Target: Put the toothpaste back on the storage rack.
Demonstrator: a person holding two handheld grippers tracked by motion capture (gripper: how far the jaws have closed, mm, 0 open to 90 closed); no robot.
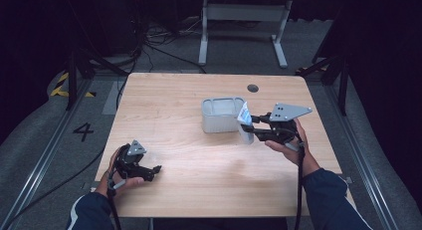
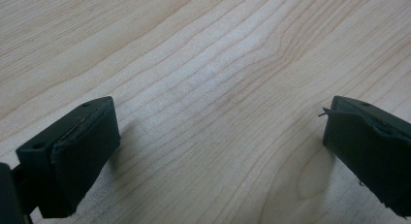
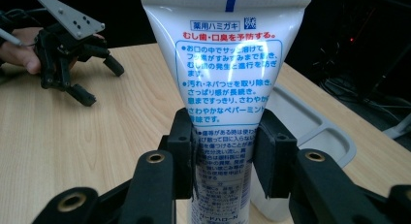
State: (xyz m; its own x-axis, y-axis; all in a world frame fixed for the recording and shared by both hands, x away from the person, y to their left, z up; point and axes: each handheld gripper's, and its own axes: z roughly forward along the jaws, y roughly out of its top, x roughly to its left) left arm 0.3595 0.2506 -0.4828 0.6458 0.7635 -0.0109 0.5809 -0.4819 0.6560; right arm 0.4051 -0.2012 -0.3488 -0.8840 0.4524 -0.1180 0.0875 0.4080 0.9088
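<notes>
Toothpaste tube point(image 3: 228, 83): white, blue and red print, flat crimped end up, cap end down and out of sight below the jaws. Held upright in the air just beside the right wall of the container, toward the right edge of the surface, about midway between far and near edges.

Right gripper point(image 3: 225, 156): jaws pinching the tube across its lower body, one pad on each flat face. Grip sits below the middle of the print block, well under the crimp.

Handling, judged: light, soft-walled plastic. It will dent under pressure and could ooze if the cap is loose. Glossy skin, likely slippery; a pinch on the wide flat faces holds better than on the narrow edges. Nearer the stiff shoulder by the cap the wall gives least; the crimped end is thin and lets the tube swing.

Container point(image 1: 222, 115): translucent grey tub, open top, rim level, standing a little right of centre on the surface. Seems empty, though the inside is hard to read.

Left gripper point(image 1: 135, 165): resting low near the near-left corner of the surface point(image 1: 199, 160), well apart from the tube. Jaws spread wide, bare wood between them, nothing held.
</notes>
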